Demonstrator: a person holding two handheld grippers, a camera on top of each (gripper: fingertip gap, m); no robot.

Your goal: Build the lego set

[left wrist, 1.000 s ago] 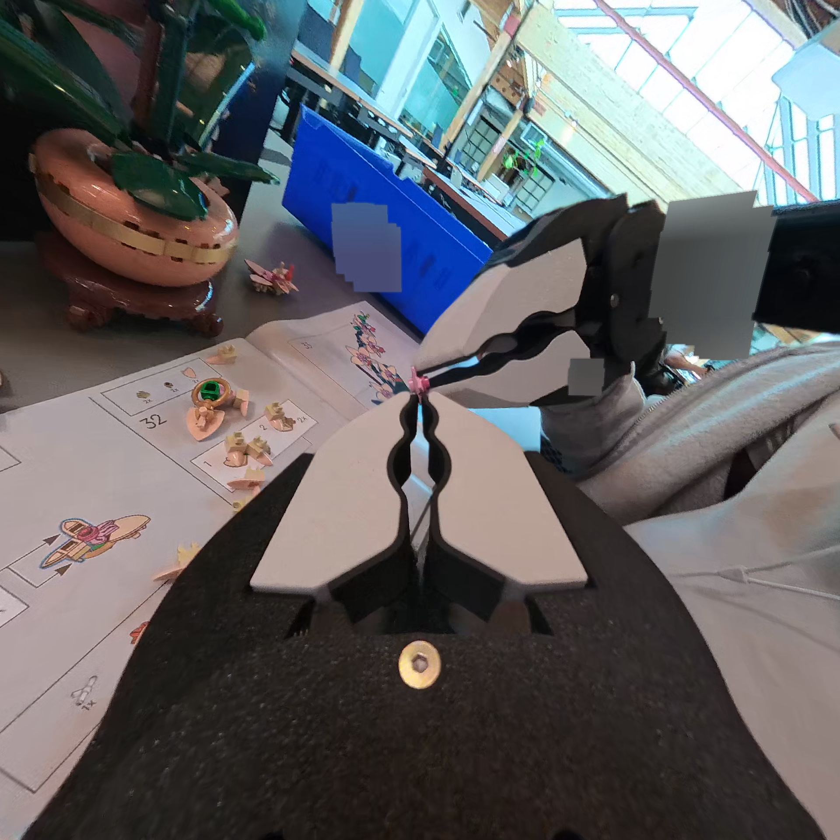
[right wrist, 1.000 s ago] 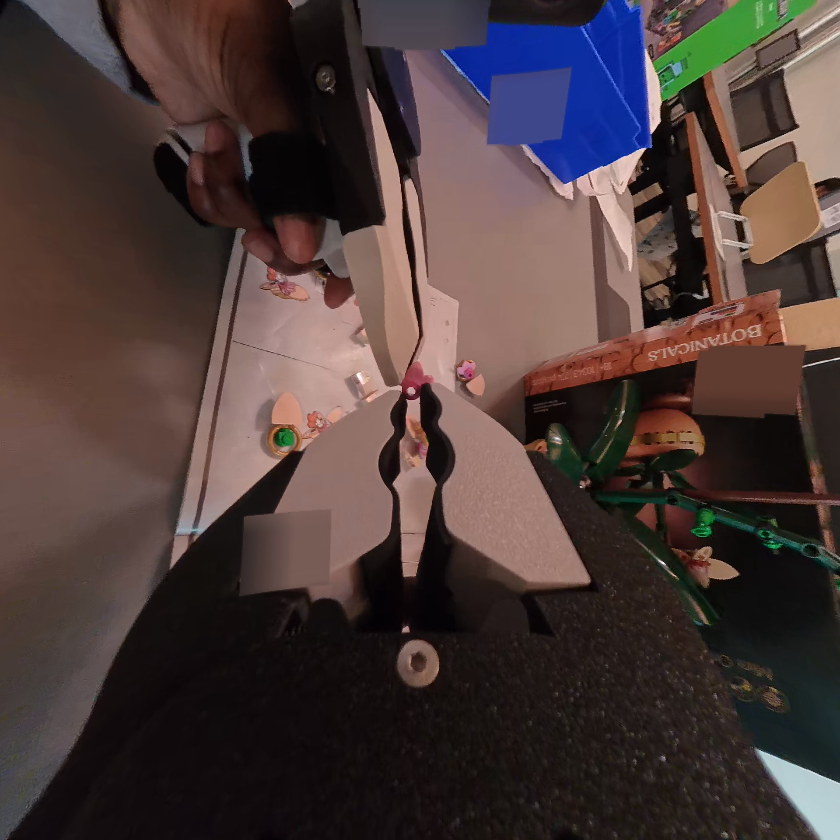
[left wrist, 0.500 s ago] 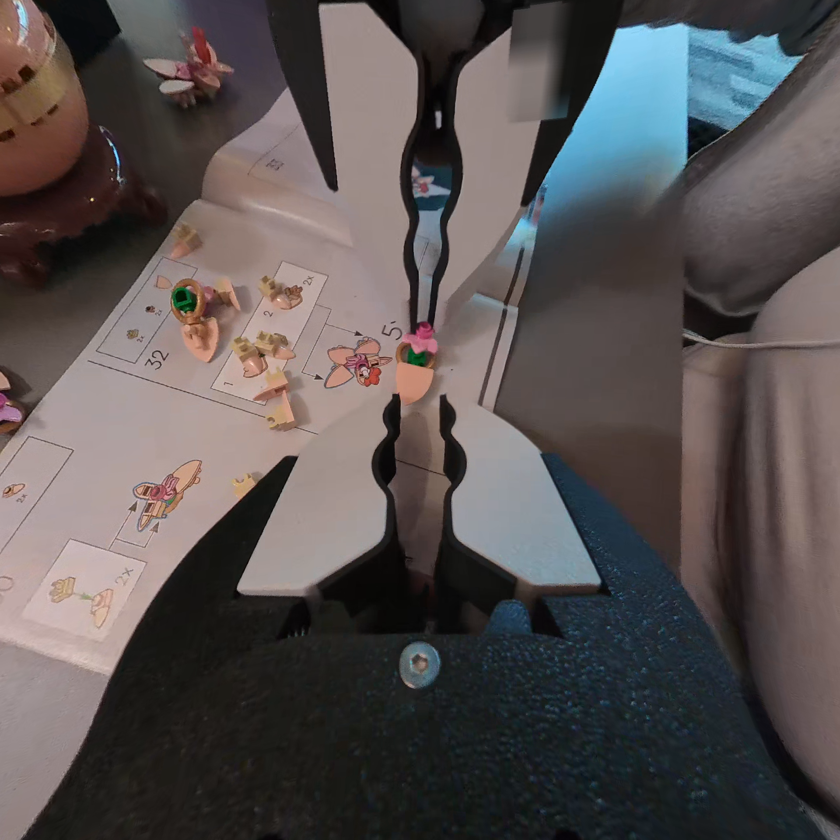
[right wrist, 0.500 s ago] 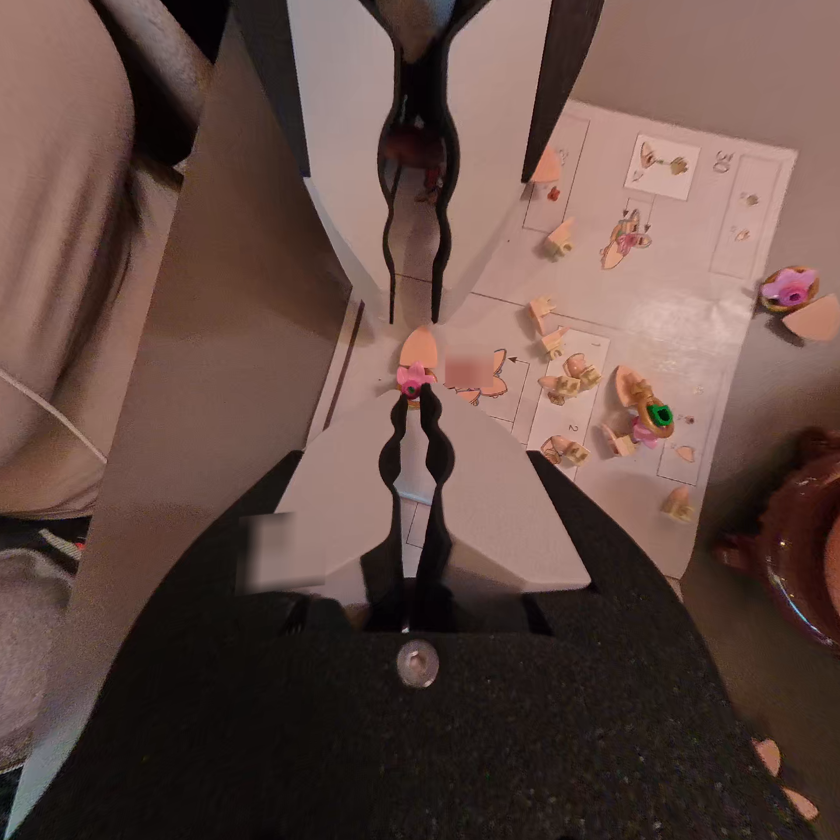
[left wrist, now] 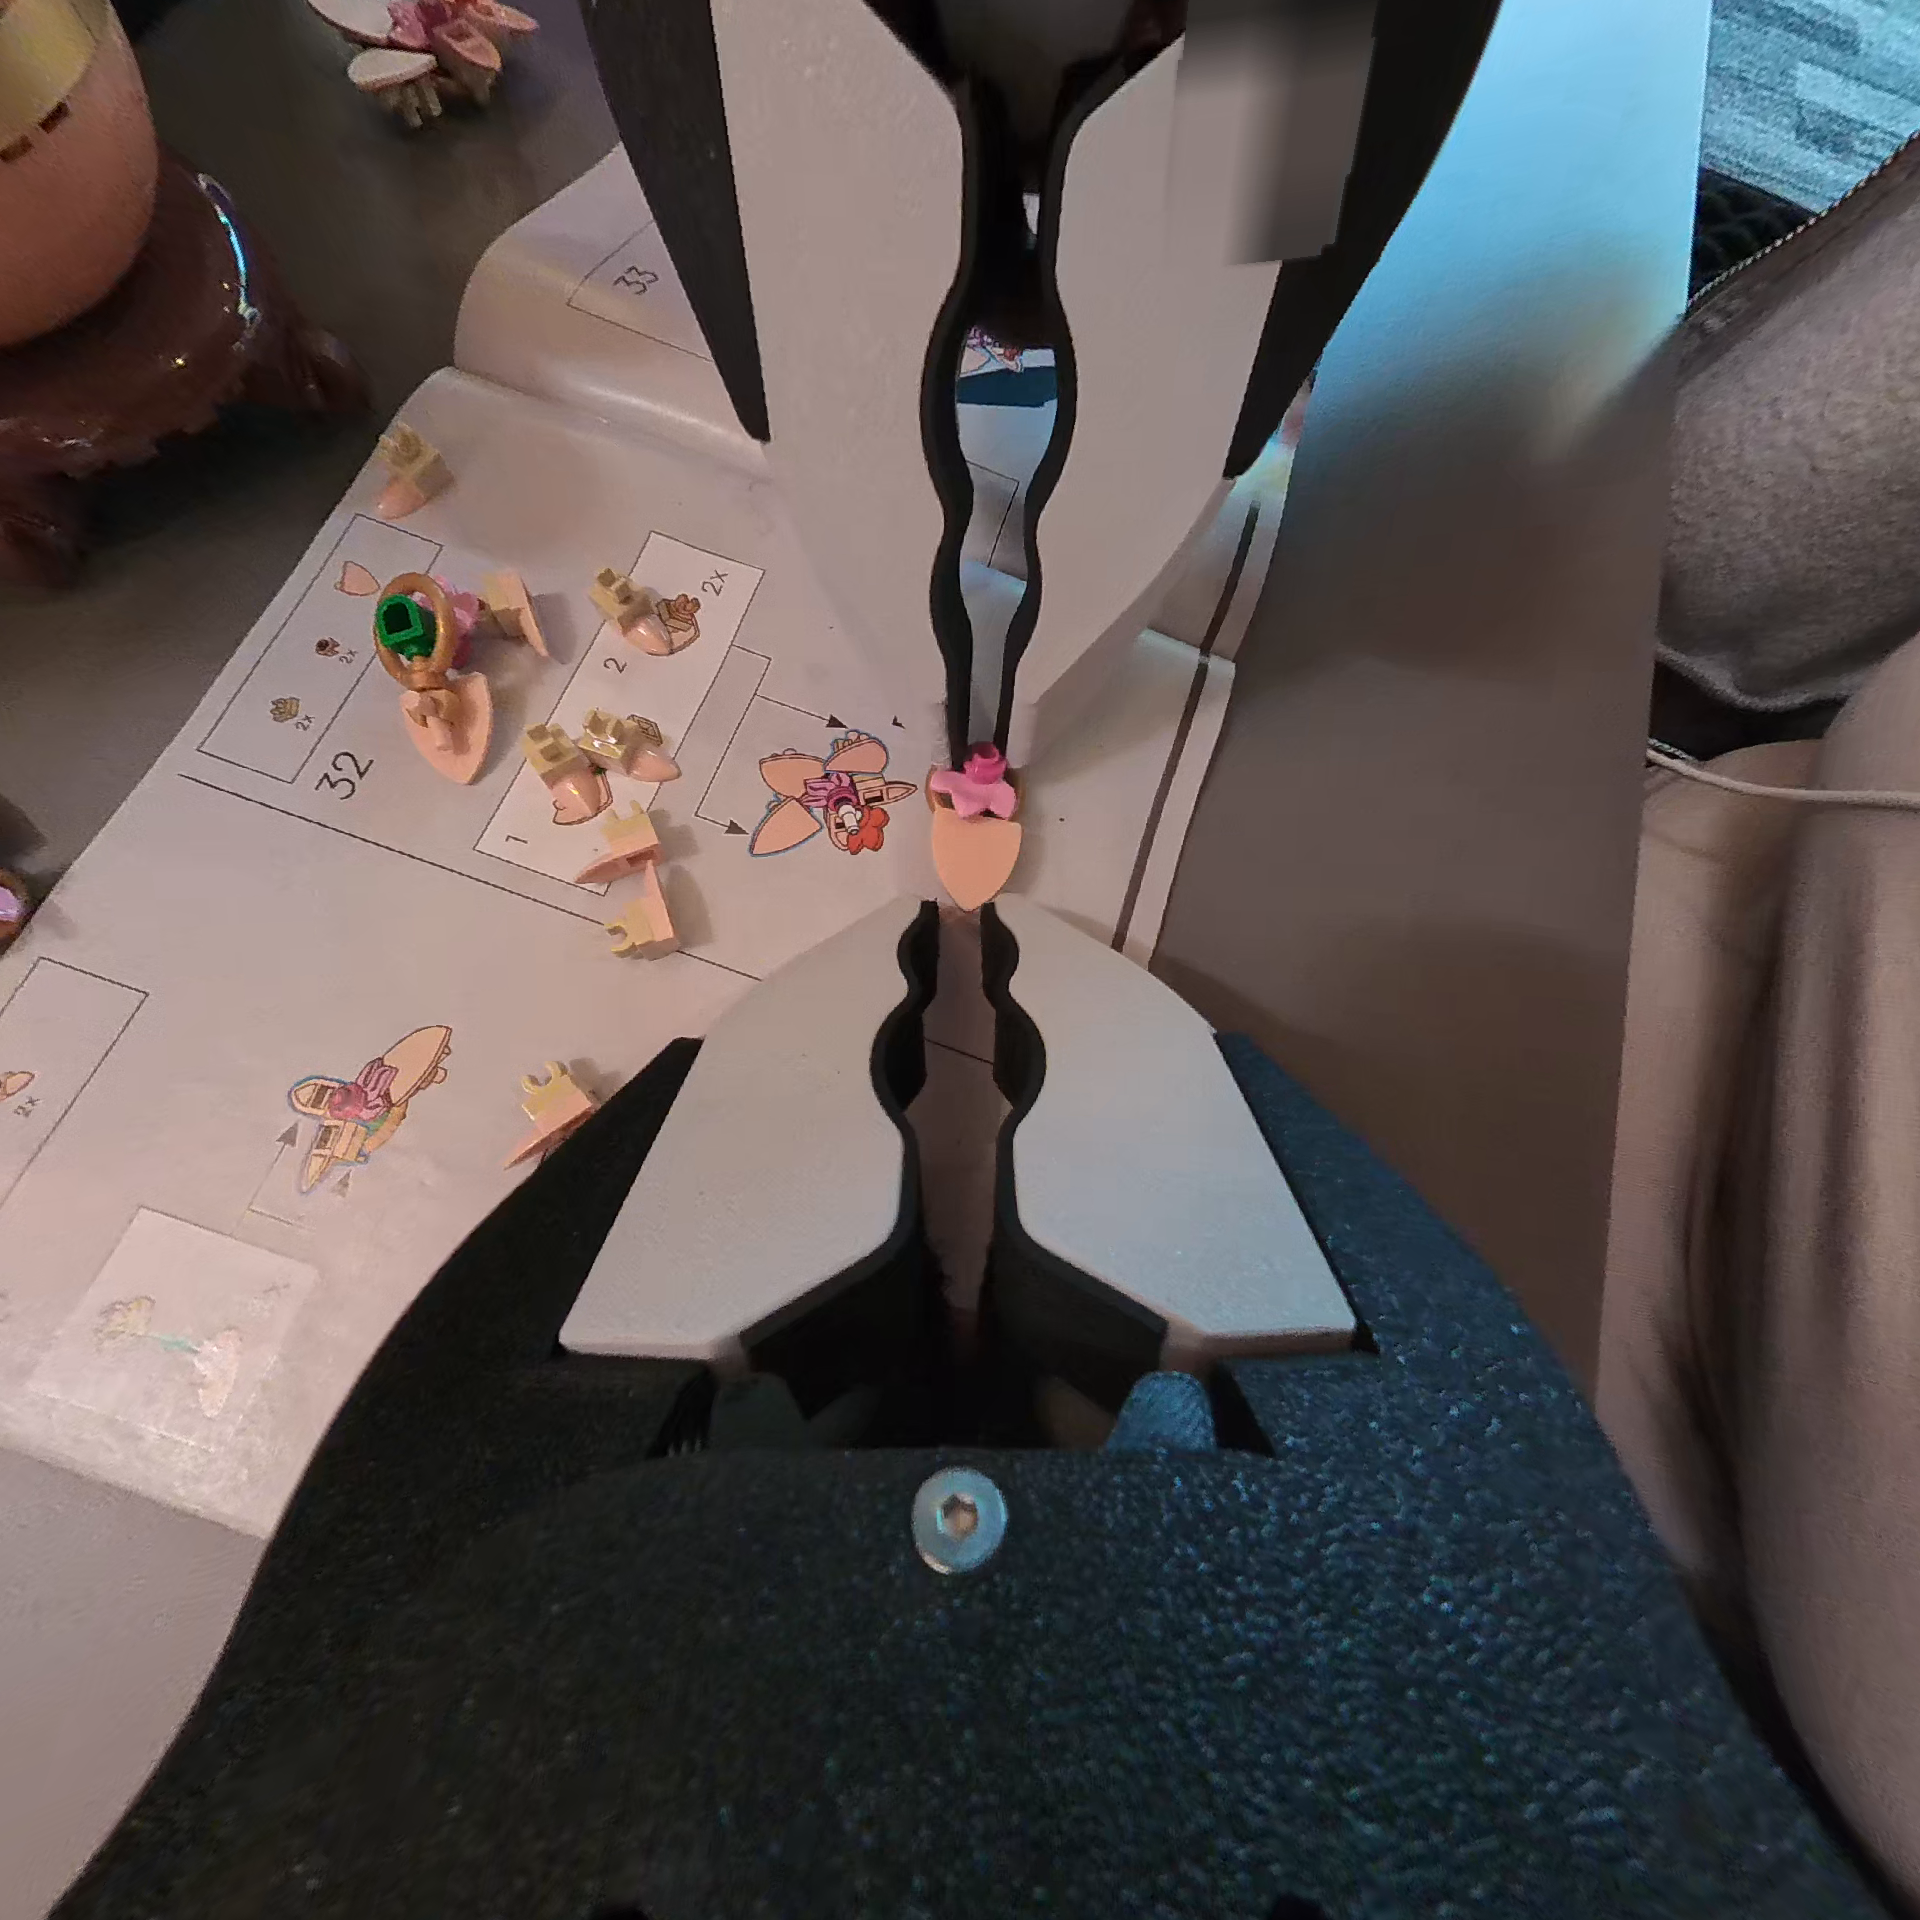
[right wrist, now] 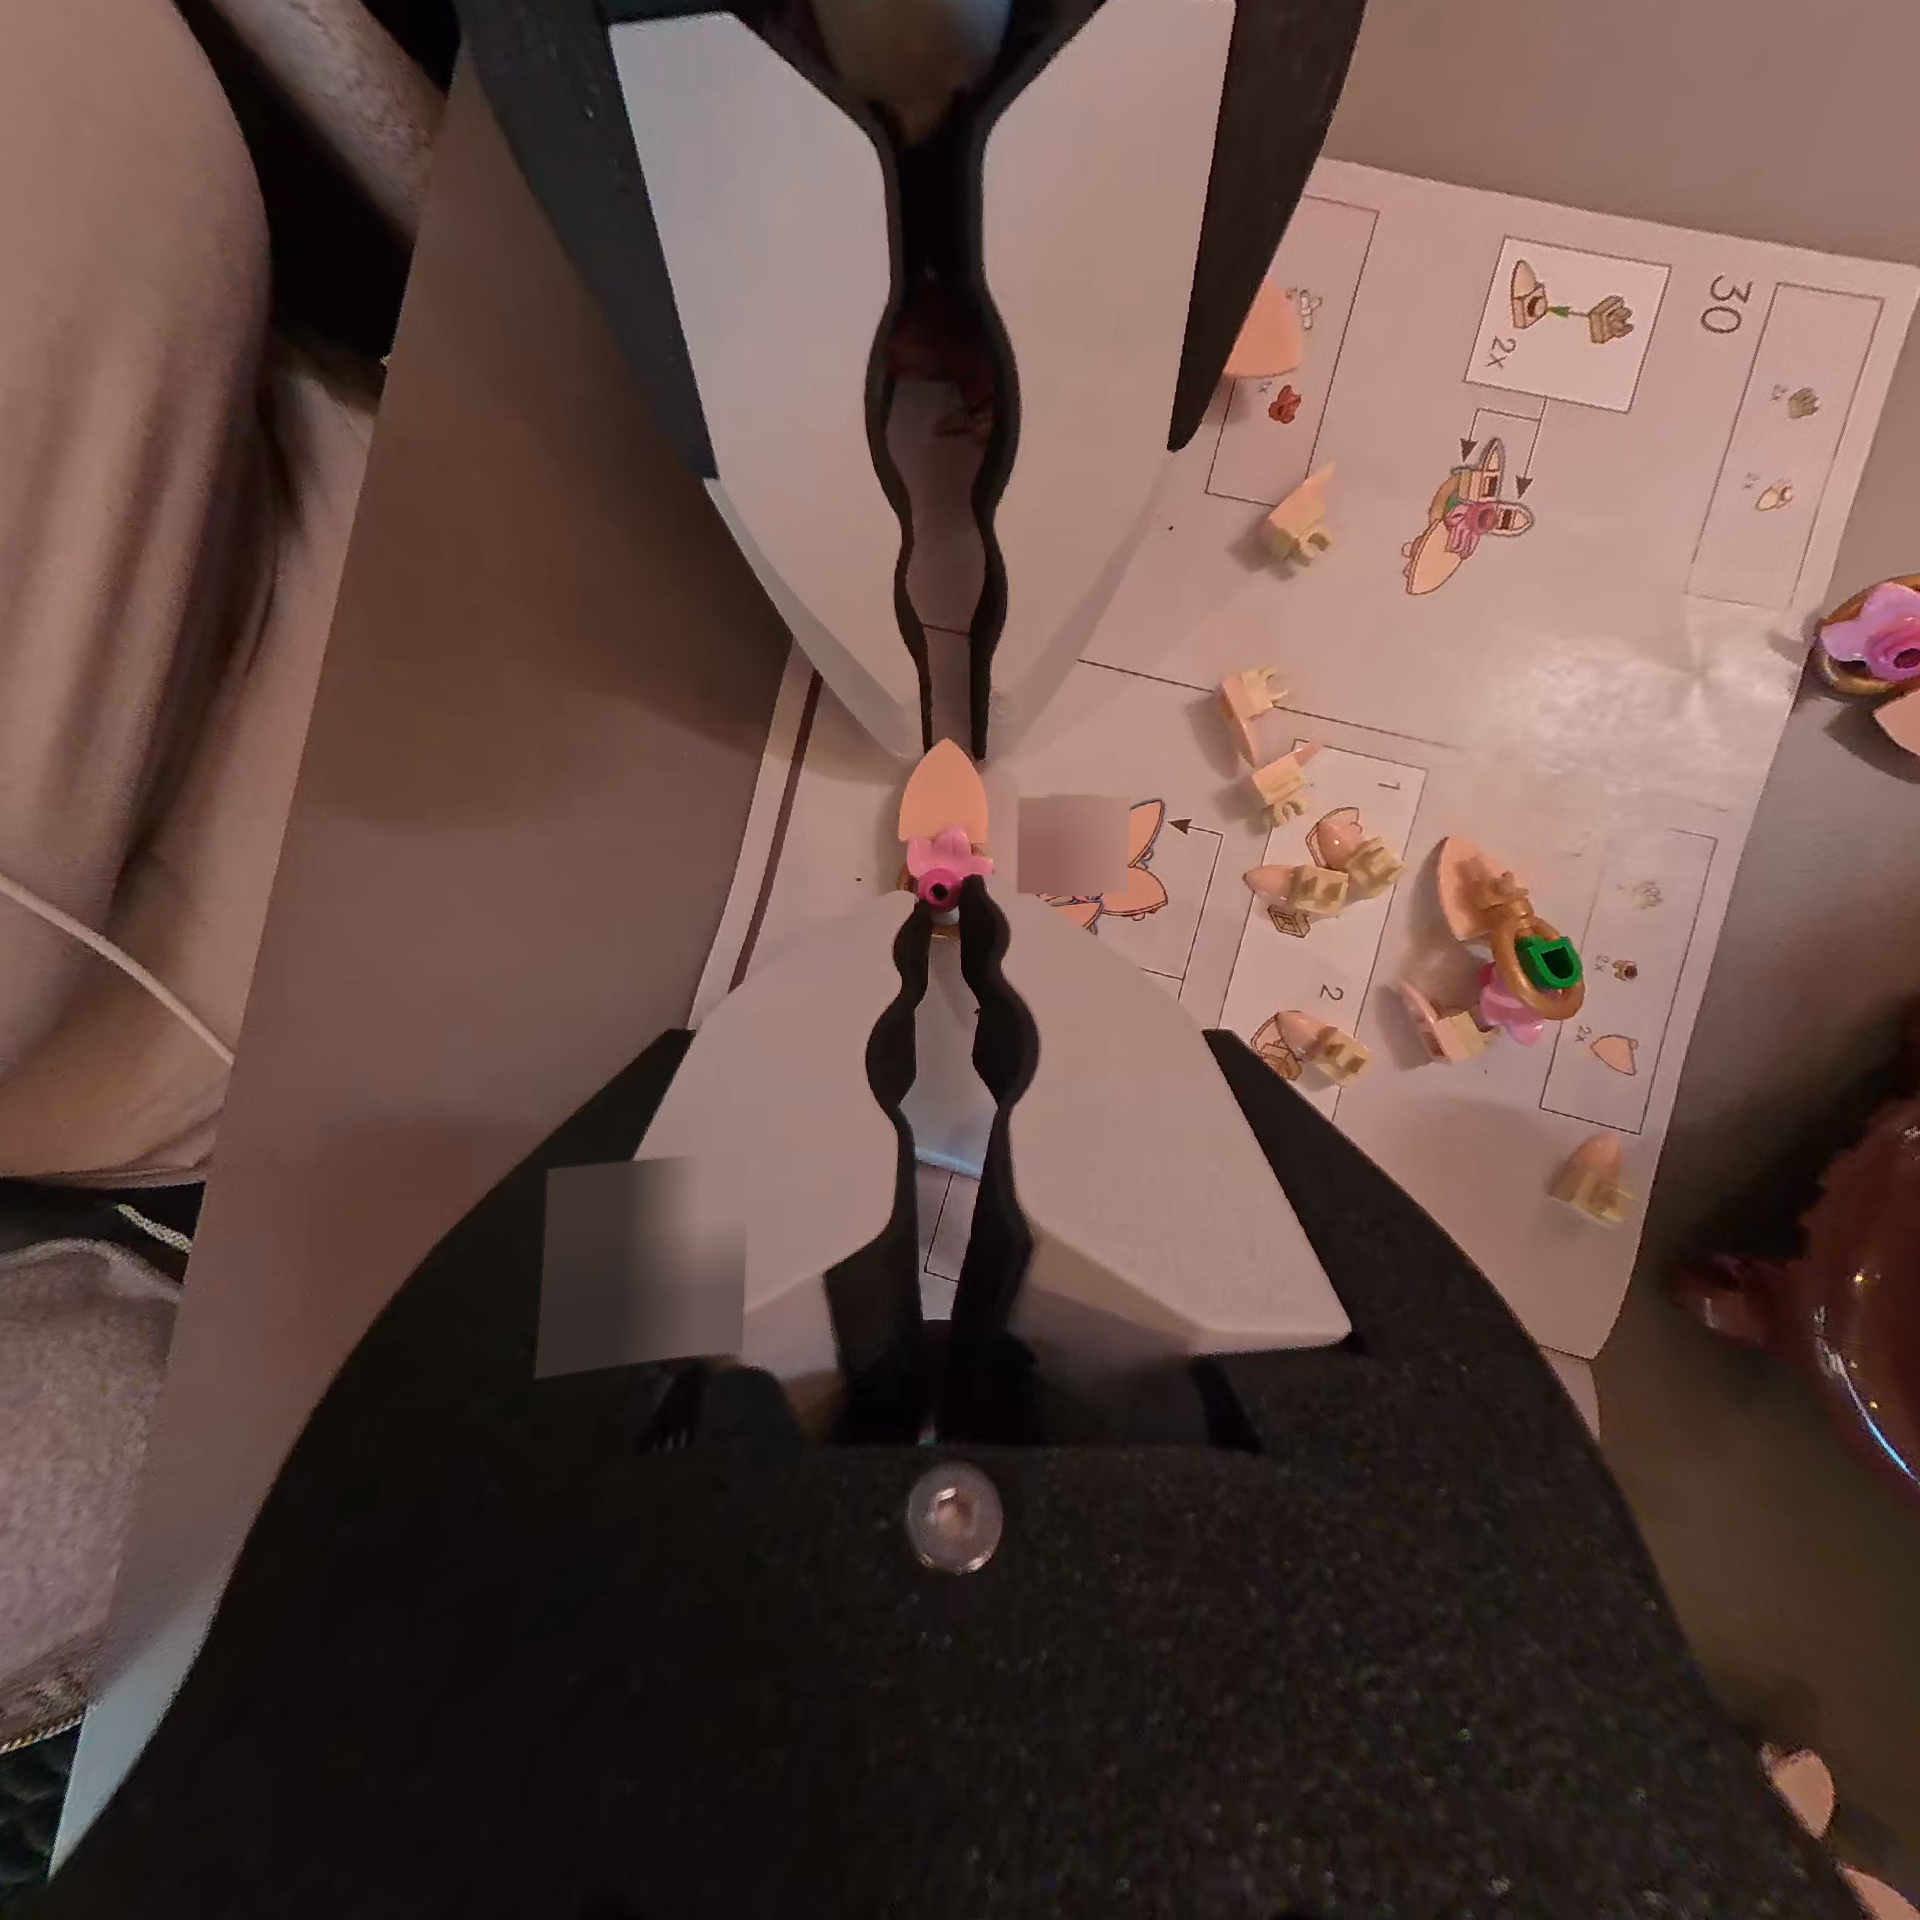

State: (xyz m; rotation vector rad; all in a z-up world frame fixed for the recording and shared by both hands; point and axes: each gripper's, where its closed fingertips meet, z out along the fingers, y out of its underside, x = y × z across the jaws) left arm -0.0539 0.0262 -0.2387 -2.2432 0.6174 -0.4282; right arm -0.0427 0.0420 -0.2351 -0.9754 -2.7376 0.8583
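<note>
A small flower piece (left wrist: 971,831), a peach petal with a pink blossom on a gold ring, hangs over the open instruction booklet (left wrist: 208,935). My right gripper (right wrist: 943,906) is shut on its pink end (right wrist: 940,868). In the left wrist view the right gripper comes down from the top (left wrist: 982,727). My left gripper (left wrist: 961,916) faces it from the other side. Its jaws stand a narrow gap apart, with the petal's pointed tip just at their mouth. A second assembly with a gold ring and a green part (left wrist: 416,634) lies on the booklet (right wrist: 1610,727).
Several loose tan and peach petal parts (left wrist: 613,748) lie scattered on the booklet pages (right wrist: 1309,883). A pink pot on a brown stand (left wrist: 104,343) is at the left. Built flowers lie on the grey table (left wrist: 436,42) (right wrist: 1881,644). A person's grey clothing (left wrist: 1766,1039) is alongside. The tips of both grippers are at nearly the same place.
Both grippers swung down from mid-air to over the booklet. The left gripper let go of the flower piece, leaving it in the right gripper, then narrowed its jaws toward the petal tip.
</note>
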